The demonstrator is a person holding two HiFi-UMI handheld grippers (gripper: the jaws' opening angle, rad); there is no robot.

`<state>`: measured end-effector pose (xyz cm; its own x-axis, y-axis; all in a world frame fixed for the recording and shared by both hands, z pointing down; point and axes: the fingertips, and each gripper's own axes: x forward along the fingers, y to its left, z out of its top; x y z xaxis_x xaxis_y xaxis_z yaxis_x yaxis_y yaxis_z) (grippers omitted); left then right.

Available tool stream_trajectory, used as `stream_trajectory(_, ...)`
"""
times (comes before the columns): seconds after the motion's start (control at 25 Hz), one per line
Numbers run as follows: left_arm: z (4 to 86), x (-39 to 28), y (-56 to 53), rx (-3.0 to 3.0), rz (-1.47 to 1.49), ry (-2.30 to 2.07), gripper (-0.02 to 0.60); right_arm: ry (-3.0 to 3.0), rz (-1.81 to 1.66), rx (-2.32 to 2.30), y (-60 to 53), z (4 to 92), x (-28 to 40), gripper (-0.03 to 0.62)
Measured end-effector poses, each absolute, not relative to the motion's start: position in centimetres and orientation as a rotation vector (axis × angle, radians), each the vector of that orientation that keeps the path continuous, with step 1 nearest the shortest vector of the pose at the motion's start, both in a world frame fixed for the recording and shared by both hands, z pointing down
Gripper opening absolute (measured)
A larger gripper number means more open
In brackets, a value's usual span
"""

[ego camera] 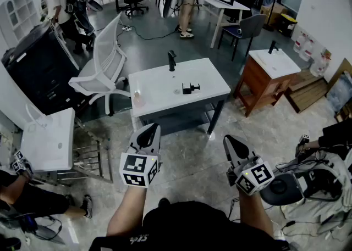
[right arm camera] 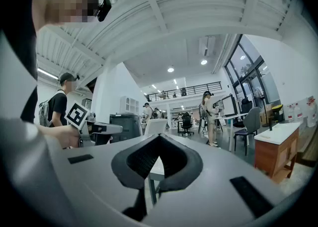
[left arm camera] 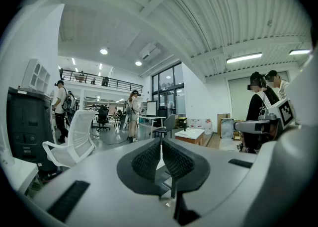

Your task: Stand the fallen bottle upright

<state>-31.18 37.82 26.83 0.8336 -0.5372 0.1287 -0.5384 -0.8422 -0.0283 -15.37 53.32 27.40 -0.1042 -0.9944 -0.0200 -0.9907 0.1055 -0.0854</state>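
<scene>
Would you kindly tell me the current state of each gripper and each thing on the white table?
left gripper: shut, empty, short of the white table.
right gripper: shut, empty, also short of it.
bottle: seems to lie on its side by the table's left edge, untouched.
faucet: upright at the table's far edge.
small black object: resting on the tabletop, untouched.

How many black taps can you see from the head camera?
2. One black tap stands at the far edge of the white table ahead; the other tap on the wooden cabinet to the right. More may be hidden.
</scene>
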Motion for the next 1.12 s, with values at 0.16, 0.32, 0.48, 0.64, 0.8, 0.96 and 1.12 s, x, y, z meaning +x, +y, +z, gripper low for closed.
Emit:
stream_trajectory(0.16, 26.8, -31.1, 38.0, 3.003, 0.211, -0.88, 0.026, 2.278, -0.09, -2.055, 53.7, 27.8, -15.3, 0.009)
stream_trajectory(0.32, 27.1, -31.2, 38.4, 3.003, 0.222, -0.876, 0.026, 2.279, -0.11, -2.047, 54.1, 28.2, -15.5, 0.009)
stream_trajectory(0.48, 27.3, -30.7, 39.0, 3.006, 0.229, -0.871, 0.026, 2.302, -0.155, -1.975, 54.7, 28.6, -15.8, 0.011)
stream_trajectory(0.64, 27.5, -29.3, 40.5, 3.007, 0.237, -0.862, 0.026, 2.283, -0.193, -1.948, 56.3, 29.2, -14.7, 0.012)
stream_trajectory(0.8, 28.0, -27.8, 42.4, 3.004, 0.242, -0.861, 0.026, 2.263, -0.212, -1.951, 58.7, 29.7, -12.8, 0.012)
stream_trajectory(0.96, 28.8, -26.3, 44.3, 2.991, 0.239, -0.869, 0.026, 2.273, -0.209, -1.959, 60.7, 30.0, -11.1, 0.012)
stream_trajectory(1.12, 29.4, -24.3, 45.4, 2.986, 0.257, -0.852, 0.026, 2.269, -0.229, -1.971, 62.0, 30.4, -9.3, 0.012)
